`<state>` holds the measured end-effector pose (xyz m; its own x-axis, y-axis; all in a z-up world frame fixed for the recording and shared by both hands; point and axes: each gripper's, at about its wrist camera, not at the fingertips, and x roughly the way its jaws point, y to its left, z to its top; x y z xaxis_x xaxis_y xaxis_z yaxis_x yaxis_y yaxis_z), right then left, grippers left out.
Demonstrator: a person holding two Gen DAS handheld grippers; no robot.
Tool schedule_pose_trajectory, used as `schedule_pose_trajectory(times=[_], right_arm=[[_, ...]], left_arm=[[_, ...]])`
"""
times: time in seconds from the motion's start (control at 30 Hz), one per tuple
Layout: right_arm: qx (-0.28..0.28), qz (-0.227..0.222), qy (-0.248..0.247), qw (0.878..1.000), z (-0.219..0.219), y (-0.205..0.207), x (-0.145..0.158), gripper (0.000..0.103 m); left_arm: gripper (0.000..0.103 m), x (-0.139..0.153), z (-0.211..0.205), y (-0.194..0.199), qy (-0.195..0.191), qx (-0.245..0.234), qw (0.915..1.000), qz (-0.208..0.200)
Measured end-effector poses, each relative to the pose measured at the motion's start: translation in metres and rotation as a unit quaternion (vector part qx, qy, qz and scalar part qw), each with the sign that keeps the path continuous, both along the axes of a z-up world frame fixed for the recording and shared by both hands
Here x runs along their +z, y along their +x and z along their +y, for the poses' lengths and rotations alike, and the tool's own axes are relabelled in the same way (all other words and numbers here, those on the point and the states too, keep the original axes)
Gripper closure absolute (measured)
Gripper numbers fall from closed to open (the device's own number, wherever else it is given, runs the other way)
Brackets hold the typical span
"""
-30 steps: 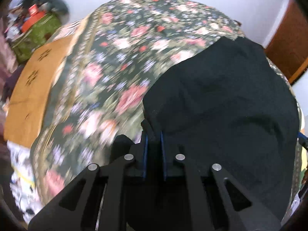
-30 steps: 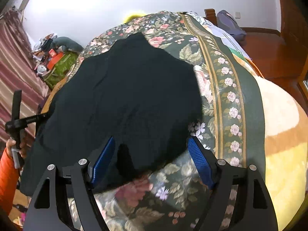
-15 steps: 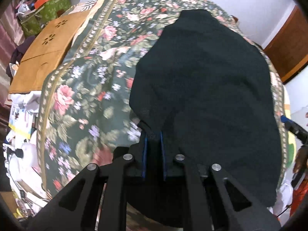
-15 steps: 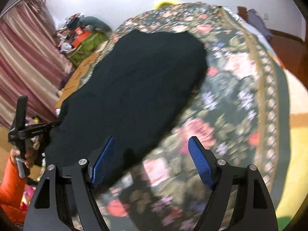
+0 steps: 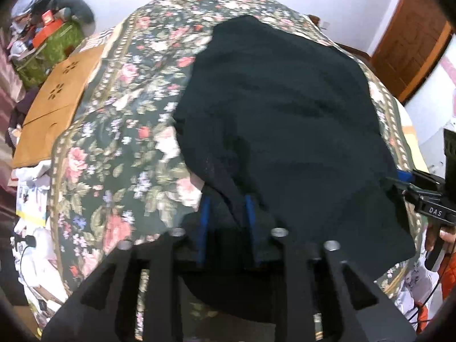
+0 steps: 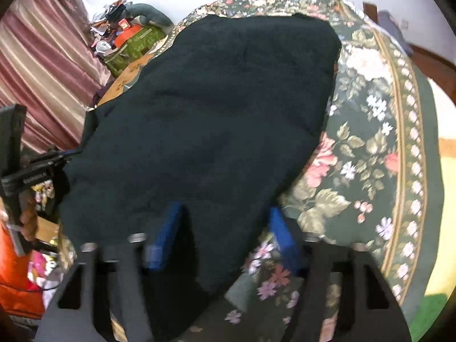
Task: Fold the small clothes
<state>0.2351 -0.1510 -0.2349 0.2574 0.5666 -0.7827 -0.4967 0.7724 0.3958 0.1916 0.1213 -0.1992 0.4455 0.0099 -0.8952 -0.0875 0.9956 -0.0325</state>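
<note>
A black garment (image 5: 285, 114) lies spread over a floral bedspread (image 5: 114, 156). In the left wrist view my left gripper (image 5: 225, 199) hangs over the garment's near left corner. Its jaws are opening, and a loose fold of the black cloth lies between the blue pads (image 5: 204, 213) without being pinched. In the right wrist view the garment (image 6: 228, 99) fills the middle of the bedspread (image 6: 370, 142). My right gripper (image 6: 225, 213) straddles the garment's near edge. Its jaws are closing, the cloth sits between the blue pads (image 6: 168, 228), and the pads still stand apart from it.
A brown cardboard sheet (image 5: 54, 102) and a green box with clutter (image 5: 48, 42) lie beyond the bed's left side. A pink striped curtain (image 6: 42, 71) hangs at left and a wooden door (image 5: 410, 37) stands at far right. A hand in an orange sleeve (image 5: 444, 236) shows at the right edge.
The left jaws, shut on the black cloth before, have parted and the fold now lies loose. The right jaws have narrowed around the garment's near edge. The left gripper moved across the bed.
</note>
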Motion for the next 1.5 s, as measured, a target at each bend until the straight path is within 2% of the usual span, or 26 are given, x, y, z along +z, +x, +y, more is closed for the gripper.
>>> schedule_pose_trajectory(times=[0.03,0.07,0.13,0.23,0.3,0.37,0.5,0.53,0.57,0.6,0.63,0.67,0.8,0.9,1.03,1.13,1.23,1.33,1.43,1.5], right_arm=[[0.0,-0.004,0.0,1.0,-0.001,0.002,0.0,0.091],[0.001,-0.003,0.002,1.0,-0.003,0.005,0.0,0.095],[0.002,-0.009,-0.001,1.0,-0.005,0.011,-0.001,0.096],[-0.003,-0.043,-0.048,0.998,0.0,0.017,0.001,0.097],[-0.014,-0.046,-0.065,0.997,0.0,0.026,0.001,0.097],[-0.023,-0.048,-0.084,0.995,-0.003,0.033,0.0,0.096],[-0.033,-0.028,-0.079,0.996,-0.014,0.037,0.01,0.092],[-0.034,-0.027,-0.075,0.996,-0.019,0.034,0.013,0.086],[-0.035,-0.026,-0.07,0.997,-0.024,0.031,0.018,0.073],[-0.039,-0.027,-0.063,0.997,-0.03,0.026,0.022,0.065],[-0.041,-0.028,-0.055,0.997,-0.034,0.021,0.023,0.049],[-0.042,-0.03,-0.047,0.998,-0.037,0.016,0.027,0.041],[-0.023,-0.035,-0.05,0.998,-0.04,0.001,0.032,0.037],[-0.014,-0.026,-0.05,0.998,-0.04,-0.009,0.026,0.032],[-0.013,0.013,-0.038,0.999,-0.042,-0.013,0.006,0.032],[-0.022,0.035,-0.017,0.999,-0.044,-0.018,-0.006,0.032],[-0.028,0.05,0.006,0.998,-0.045,-0.02,-0.012,0.033],[-0.019,0.046,0.019,0.999,-0.042,-0.022,-0.009,0.046],[-0.01,0.039,0.021,0.999,-0.032,-0.023,-0.005,0.059],[-0.005,0.035,0.023,0.999,-0.024,-0.022,-0.003,0.071]], left_arm=[[0.055,0.002,0.006,-0.001,0.004,0.011,0.9999,-0.005],[0.046,0.004,0.015,-0.002,0.009,0.025,0.9995,-0.013],[0.044,0.006,0.03,0.0,0.01,0.042,0.9988,-0.021],[0.044,0.009,0.051,-0.002,0.002,0.064,0.9978,-0.019],[0.044,0.007,0.056,0.0,-0.001,0.068,0.9976,-0.014],[0.044,0.006,0.055,0.002,-0.003,0.064,0.9979,-0.008],[0.044,0.007,0.039,0.002,0.001,0.034,0.9994,-0.005],[0.044,0.009,0.033,0.001,0.006,0.025,0.9997,-0.007],[0.044,0.011,0.028,0.0,0.01,0.017,0.9998,-0.009],[0.043,0.013,0.023,-0.001,0.011,0.011,0.9998,-0.012],[0.042,0.015,0.019,-0.002,0.011,0.005,0.9998,-0.013],[0.039,0.016,0.015,-0.003,0.01,0.001,0.9999,-0.014],[0.034,0.017,0.006,-0.008,0.004,-0.004,0.9998,-0.017],[0.028,0.009,0.004,-0.01,-0.02,-0.006,0.9998,-0.003],[0.028,-0.003,-0.004,-0.015,-0.046,-0.016,0.9985,0.022],[0.028,0.002,-0.007,-0.02,-0.038,-0.023,0.9989,0.011],[0.028,-0.001,-0.009,-0.019,-0.045,-0.027,0.9984,0.021],[0.028,-0.009,-0.007,-0.015,-0.068,-0.023,0.9969,0.029],[0.03,-0.011,-0.011,-0.009,-0.082,-0.019,0.9964,0.015],[0.045,-0.01,-0.017,-0.008,-0.082,-0.024,0.9963,0.006]])
